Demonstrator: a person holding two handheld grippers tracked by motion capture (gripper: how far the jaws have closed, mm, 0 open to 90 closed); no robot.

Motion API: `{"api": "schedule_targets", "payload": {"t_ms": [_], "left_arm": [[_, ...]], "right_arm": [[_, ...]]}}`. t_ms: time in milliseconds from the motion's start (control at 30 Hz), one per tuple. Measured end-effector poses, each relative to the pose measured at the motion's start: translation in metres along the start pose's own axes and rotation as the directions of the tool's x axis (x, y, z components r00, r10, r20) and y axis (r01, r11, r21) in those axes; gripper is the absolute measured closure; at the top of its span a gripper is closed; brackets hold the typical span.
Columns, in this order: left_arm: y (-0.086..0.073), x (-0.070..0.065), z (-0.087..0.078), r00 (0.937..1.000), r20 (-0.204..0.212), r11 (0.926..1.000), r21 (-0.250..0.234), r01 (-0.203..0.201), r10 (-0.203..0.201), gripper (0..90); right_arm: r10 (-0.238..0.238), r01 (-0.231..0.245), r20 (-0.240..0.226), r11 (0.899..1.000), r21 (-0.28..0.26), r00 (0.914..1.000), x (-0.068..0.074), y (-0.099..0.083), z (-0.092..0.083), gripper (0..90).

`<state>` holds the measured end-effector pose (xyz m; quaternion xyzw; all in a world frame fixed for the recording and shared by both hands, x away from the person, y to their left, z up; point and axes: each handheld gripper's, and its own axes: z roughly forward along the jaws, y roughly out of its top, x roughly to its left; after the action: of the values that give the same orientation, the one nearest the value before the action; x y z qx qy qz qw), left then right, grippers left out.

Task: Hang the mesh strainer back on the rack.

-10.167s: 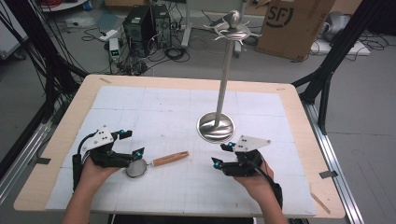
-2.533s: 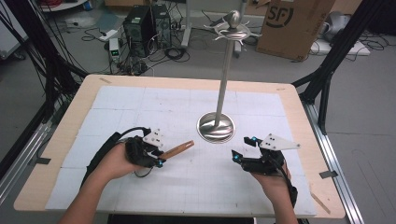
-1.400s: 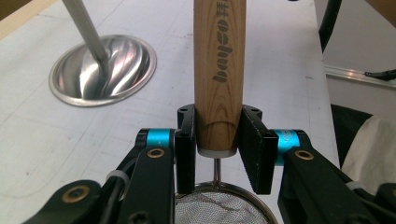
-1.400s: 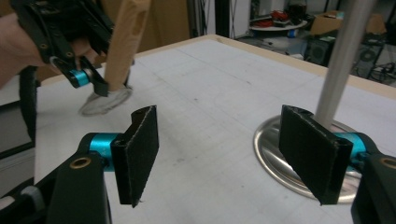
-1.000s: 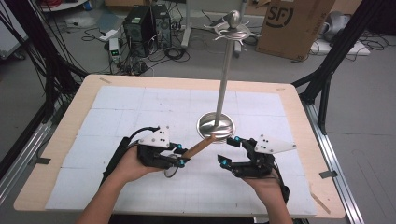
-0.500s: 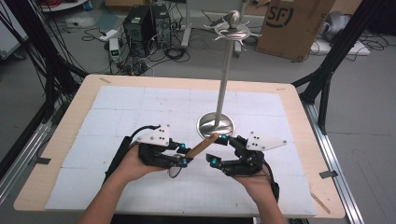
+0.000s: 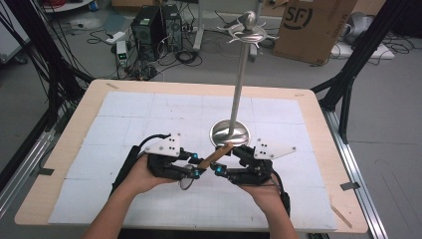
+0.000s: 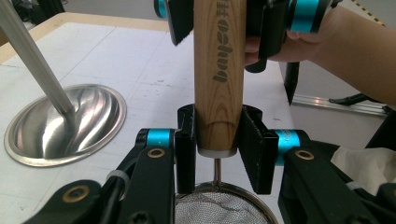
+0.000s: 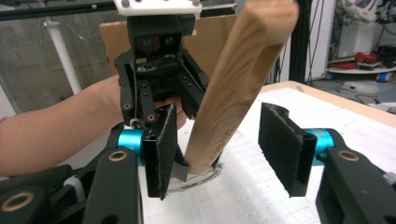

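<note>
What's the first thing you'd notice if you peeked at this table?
A small sieve with a wooden handle, raised near the table's middle between two hand-held grippers. The left gripper is clamped on the handle's lower end, above the mesh. The right gripper straddles the handle, its jaws just closing with a gap showing. Behind stands a tall shiny metal stand.

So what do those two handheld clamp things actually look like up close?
Both the left gripper and the right gripper are black, jointed frames with brass-coloured pivot pins and bright teal collars. Their fingers are flat black pads. Each carries a pale grey three-cornered plate with small holes on top and trails a black cable. The forearms are bare, without sleeves.
</note>
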<state>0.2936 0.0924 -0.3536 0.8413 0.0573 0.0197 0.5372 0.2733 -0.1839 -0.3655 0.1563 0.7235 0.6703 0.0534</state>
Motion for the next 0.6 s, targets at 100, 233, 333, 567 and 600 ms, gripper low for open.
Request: {"api": "schedule_targets", "payload": {"t_ms": [100,233,333,567,600], "left_arm": [[0.0002,-0.0010,0.0001,1.0000,0.007,1.0000,-0.009,0.000,0.000,68.9],[0.0001,-0.0014,0.0007,1.0000,0.005,1.0000,-0.005,-0.004,0.004,68.9],[-0.0001,-0.0015,0.0012,0.9999,0.011,1.0000,-0.007,-0.005,0.005,69.0],[-0.0001,-0.0014,0.0016,0.9999,0.015,0.9999,-0.010,-0.007,0.007,68.9],[-0.0001,-0.0013,0.0016,0.9998,0.016,0.9999,-0.010,-0.009,0.009,69.0]], "right_arm": [[-0.011,0.011,-0.005,1.000,0.006,0.9999,0.0007,-0.0001,0.0020,52.4],[-0.015,0.015,-0.008,1.000,0.001,0.9999,0.0017,0.0007,0.0032,60.0],[-0.017,0.017,-0.016,1.000,-0.005,0.9997,0.0026,0.0015,0.0044,64.4],[-0.009,0.009,-0.035,1.000,-0.008,0.9993,0.0038,0.0044,0.0081,67.3],[-0.001,0.001,-0.040,1.000,-0.009,0.9992,0.0041,0.0046,0.0088,67.5]]}}
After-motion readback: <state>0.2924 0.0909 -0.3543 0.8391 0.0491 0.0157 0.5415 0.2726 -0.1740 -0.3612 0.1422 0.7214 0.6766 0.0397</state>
